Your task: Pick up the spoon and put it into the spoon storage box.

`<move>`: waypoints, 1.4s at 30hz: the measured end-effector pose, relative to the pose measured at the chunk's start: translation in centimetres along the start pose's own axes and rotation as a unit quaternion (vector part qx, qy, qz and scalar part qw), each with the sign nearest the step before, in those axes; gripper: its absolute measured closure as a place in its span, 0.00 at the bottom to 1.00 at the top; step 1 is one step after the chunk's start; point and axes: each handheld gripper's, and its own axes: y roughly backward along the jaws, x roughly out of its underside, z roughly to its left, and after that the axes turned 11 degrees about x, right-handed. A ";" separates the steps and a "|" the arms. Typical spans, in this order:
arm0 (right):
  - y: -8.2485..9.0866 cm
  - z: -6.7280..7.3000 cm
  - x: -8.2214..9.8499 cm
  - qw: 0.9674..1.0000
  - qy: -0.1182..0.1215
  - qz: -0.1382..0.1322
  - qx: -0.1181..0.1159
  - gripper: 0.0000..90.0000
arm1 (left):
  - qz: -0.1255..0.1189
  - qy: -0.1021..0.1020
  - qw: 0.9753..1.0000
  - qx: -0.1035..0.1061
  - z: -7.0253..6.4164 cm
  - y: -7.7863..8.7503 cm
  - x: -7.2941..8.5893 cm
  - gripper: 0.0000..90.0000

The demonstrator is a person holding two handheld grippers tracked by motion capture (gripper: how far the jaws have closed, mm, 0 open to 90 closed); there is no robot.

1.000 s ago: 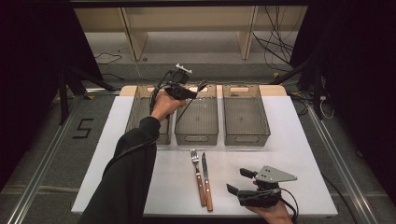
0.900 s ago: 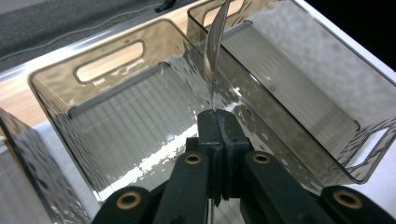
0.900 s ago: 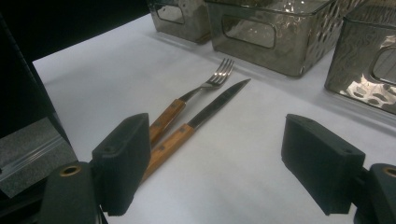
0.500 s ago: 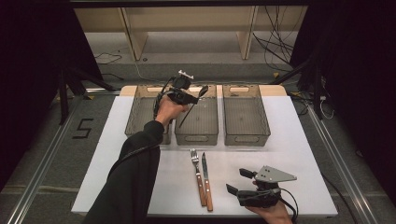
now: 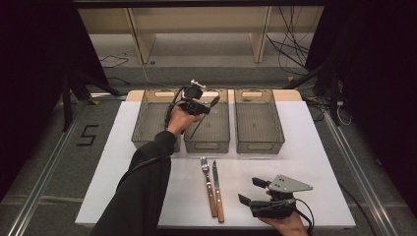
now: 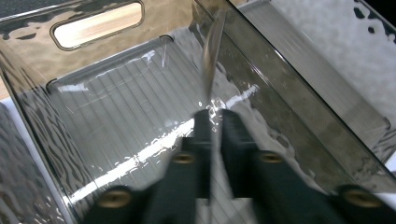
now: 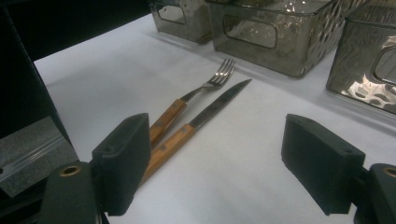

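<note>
At the upper centre of the high view, our left gripper hung over the middle smoked-plastic bin; its jaws had just been opening, yet a thin blurred metal utensil stood between them. Lower down lay the wooden-handled fork and the wooden-handled knife, touching. At the lower right, our right gripper rested with jaws wide apart, empty.

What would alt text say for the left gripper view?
Two black jaws rise from the bottom with a thin metal utensil, blurred, standing between them, as the left gripper has just been opening. Below lies the ribbed floor of a smoky clear bin with a handle cutout.
</note>
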 end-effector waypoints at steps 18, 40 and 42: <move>0.0 0.1 0.0 1.000 0.000 0.001 0.002 0.27 | -0.033 -0.026 0.999 0.027 -4.4 5.1 0.6 0.33; -0.4 0.7 0.0 1.000 0.000 0.011 0.008 0.28 | -0.086 -0.046 0.994 0.056 -6.8 8.7 11.6 0.31; -0.4 0.8 -0.1 1.000 0.003 0.012 0.007 0.28 | -0.089 -0.045 0.993 0.055 -6.9 8.9 12.1 0.30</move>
